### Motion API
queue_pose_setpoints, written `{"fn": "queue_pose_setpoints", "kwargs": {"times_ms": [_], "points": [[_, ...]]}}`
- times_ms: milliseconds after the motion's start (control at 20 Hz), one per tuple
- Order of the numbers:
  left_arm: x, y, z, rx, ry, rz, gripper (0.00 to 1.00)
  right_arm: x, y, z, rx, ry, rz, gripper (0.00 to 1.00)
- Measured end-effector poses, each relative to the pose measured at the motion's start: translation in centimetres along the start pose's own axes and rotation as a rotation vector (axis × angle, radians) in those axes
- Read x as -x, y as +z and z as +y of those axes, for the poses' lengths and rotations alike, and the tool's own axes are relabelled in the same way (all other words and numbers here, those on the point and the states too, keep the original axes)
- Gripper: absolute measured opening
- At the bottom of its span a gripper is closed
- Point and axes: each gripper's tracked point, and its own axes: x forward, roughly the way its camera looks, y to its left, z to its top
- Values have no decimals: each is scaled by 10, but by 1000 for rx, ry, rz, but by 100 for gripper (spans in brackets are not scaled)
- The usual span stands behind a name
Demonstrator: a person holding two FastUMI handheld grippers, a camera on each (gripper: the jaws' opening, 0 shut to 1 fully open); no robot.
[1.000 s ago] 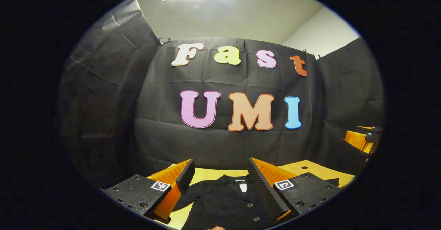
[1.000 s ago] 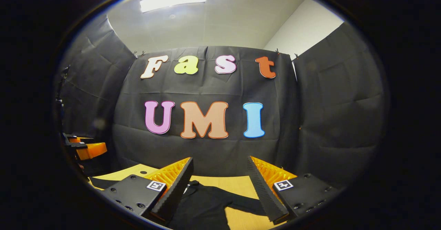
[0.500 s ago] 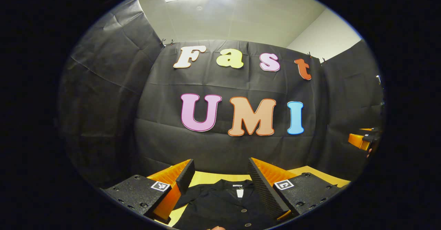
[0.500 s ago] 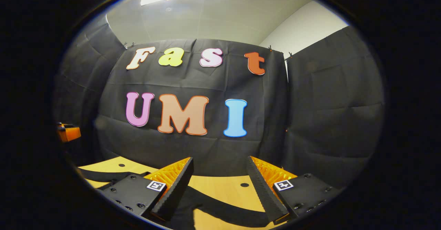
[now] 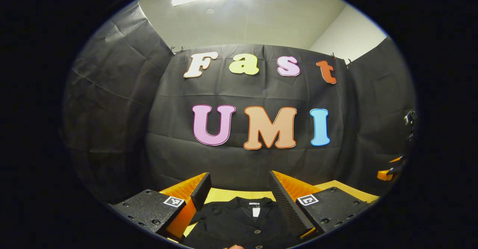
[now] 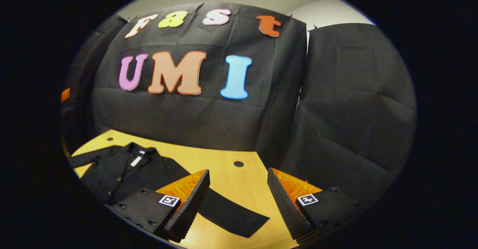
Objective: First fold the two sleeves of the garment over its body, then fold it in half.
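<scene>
The right gripper (image 6: 237, 200) has its fingers spread wide and holds nothing; it hangs above the table (image 6: 224, 159), with the end of the right sleeve (image 6: 231, 215) lying flat just below and between them. The left gripper (image 5: 239, 193) is likewise wide apart and empty, aimed at the collar (image 5: 255, 204) of the black garment (image 6: 127, 170), which lies spread on the table with its buttoned front up. Judged from this layout, the first sleeve fold is not yet begun. The next move calls for lowering the right gripper onto the sleeve end, closing on it, then carrying it over the body.
</scene>
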Motion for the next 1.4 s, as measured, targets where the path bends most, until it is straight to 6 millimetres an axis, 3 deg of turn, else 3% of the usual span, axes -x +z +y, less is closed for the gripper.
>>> {"fn": "queue_pose_setpoints", "kwargs": {"times_ms": [50,150,400,450,850,1050,1300,1350,1400], "points": [[0,-3,-4,-1,6,8,94,-7,-13,-4,1,12,40,98],[-2,-6,-11,-6,17,19,97,-21,-38,-10,7,36,109,98],[-4,-12,-34,-47,37,36,94,-59,-94,-24,106,110,290,99],[-5,-13,-38,-54,46,40,97,-63,-106,-26,119,130,322,99],[-3,-40,-58,-100,107,110,94,-97,-181,-32,298,279,576,100],[-2,-45,-61,-122,134,129,97,-106,-199,-35,341,340,678,100],[-3,-54,-67,-111,148,153,91,-113,-216,-40,388,395,765,100],[-4,-55,-68,-112,149,156,97,-111,-222,-41,405,408,794,100],[-4,-56,-69,-117,150,160,97,-110,-218,-38,399,424,802,100]]}}
